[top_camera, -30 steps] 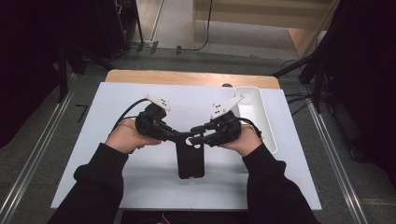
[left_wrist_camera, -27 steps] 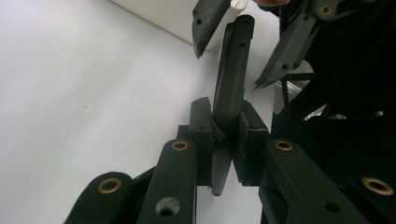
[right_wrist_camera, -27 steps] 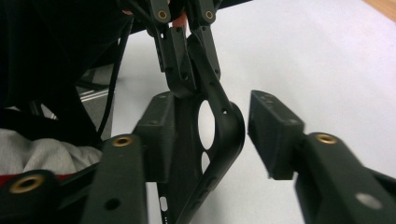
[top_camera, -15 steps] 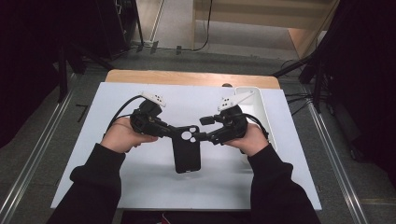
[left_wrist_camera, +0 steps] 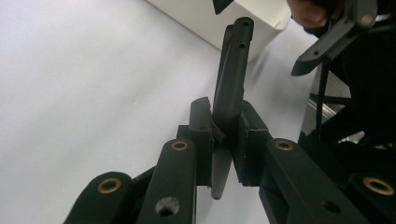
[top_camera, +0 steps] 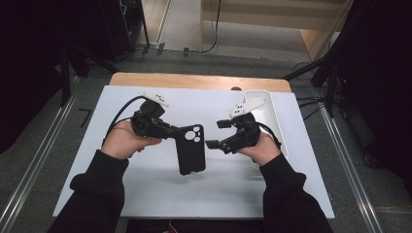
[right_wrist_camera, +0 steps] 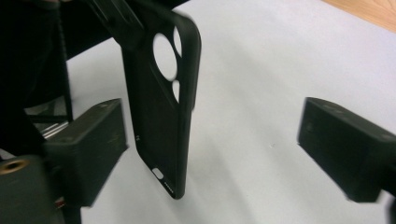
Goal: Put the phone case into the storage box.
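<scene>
Above a white table [top_camera: 145, 194], the left gripper [top_camera: 171, 132] pinched a black phone case [top_camera: 190, 149] by its long edge, near the camera cut-outs, and held it clear of the surface. The right gripper [top_camera: 212, 134] stood just beside it with jaws spread wide, gripping nothing, with open tabletop all around. The case looked matte and rubbery, with rounded corners. Farther right, a white rectangular tray [top_camera: 268, 109] lay along the table's edge, partly hidden behind the right hand [top_camera: 257, 147].

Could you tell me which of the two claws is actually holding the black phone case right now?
The left claw: its jaws are clamped on the edge of the phone case, while the right claw stands open beside it, touching nothing.
</scene>
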